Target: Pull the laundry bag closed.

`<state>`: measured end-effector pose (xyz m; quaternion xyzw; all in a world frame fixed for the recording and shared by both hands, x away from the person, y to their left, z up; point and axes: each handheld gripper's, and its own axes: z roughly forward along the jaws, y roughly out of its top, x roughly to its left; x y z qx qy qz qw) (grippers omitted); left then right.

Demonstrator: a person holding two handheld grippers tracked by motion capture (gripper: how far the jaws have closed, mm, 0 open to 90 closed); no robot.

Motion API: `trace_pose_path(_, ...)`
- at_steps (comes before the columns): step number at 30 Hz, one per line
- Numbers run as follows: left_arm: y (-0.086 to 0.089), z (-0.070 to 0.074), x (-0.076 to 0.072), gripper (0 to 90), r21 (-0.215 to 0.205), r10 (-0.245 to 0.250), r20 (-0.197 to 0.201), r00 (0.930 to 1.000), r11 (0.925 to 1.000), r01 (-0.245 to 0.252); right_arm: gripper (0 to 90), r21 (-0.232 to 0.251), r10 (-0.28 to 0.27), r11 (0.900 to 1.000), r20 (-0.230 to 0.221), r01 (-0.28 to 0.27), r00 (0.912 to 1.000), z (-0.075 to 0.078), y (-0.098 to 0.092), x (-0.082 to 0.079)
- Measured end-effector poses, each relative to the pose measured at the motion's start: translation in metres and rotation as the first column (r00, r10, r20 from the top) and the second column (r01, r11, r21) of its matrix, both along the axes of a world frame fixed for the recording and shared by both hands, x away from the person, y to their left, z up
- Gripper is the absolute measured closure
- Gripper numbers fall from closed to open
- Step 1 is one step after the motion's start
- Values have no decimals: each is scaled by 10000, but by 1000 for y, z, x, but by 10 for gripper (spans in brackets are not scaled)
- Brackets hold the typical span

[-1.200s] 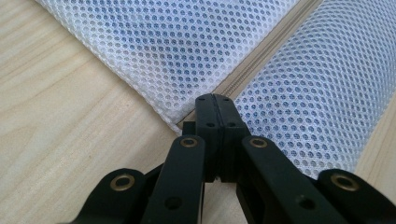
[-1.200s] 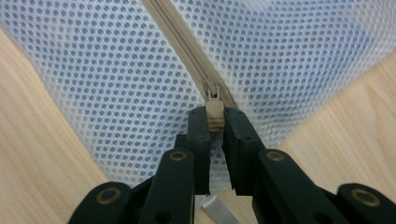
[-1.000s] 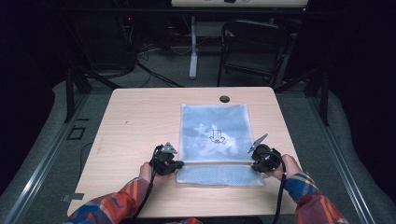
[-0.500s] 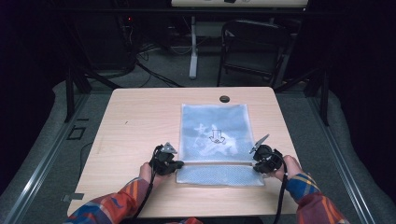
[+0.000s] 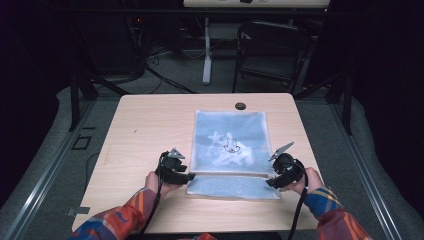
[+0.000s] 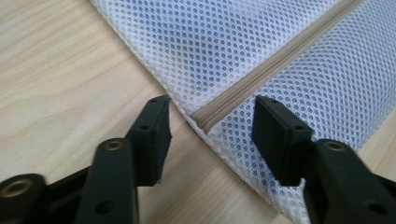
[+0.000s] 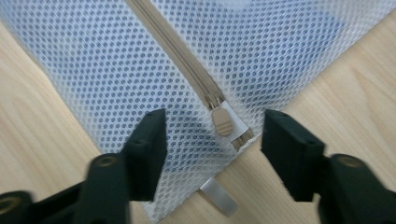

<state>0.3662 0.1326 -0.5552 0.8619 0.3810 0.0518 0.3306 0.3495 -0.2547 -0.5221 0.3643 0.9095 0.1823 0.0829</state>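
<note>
- Jaws of both tools have just been opening: the left gripper [image 5: 189,176] and the right gripper [image 5: 270,182] now stand apart at either end of the beige zipper [image 6: 261,77], pressing on nothing.
- White mesh laundry bag [image 5: 230,142] lies flat on the pale wooden table [image 5: 145,125], its near strip folded toward the person, released from both grips.
- Zipper pull [image 7: 221,120] sits between the right tool's parted jaws, untouched.
- Judgement: the fold or placement looks finished; either hand could withdraw or regrip.

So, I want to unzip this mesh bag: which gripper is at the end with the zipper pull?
The right gripper: the tan zipper pull lies between its open jaws.
</note>
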Motion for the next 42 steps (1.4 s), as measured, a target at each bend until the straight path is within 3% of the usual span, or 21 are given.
trace_pose_path(2,3,4,-1,393,-148,84,17,10000,9999,-84,254,174,-180,9997,192,177,9997,4,-1,-3)
trace_pose_path(5,7,12,-4,309,-288,77,126,9999,9996,-74,174,591,-527,9970,437,500,9977,7,-5,-7)
trace_pose_path(6,9,16,-6,291,-237,18,202,9998,9997,-13,154,502,-589,9971,452,566,9972,9,-7,-8)
trace_pose_path(7,11,18,-8,262,-266,106,269,9996,9996,-98,147,730,-791,9945,537,751,9954,11,-9,-10)
trace_pose_path(16,34,36,-25,172,-294,487,494,9976,9984,-473,72,1160,-1864,9773,719,1774,9798,20,-29,-35)
trace_pose_path(28,69,44,-50,136,-228,1009,596,9931,9948,-997,0,1134,-2508,9636,686,2423,9656,10,-42,-73)
trace_pose_path(38,88,37,-55,81,-188,1272,-120,9918,9917,-1274,0,997,-2353,9683,585,2289,9702,2,-45,-85)
trace_pose_path(40,87,35,-53,78,3,1327,-168,9910,9912,-1327,0,961,-2429,9671,715,2357,9674,2,-45,-85)
trace_pose_path(42,86,27,-45,39,765,1296,-337,9910,9890,-1267,0,830,-2625,9635,1087,2544,9588,-1,-46,-82)
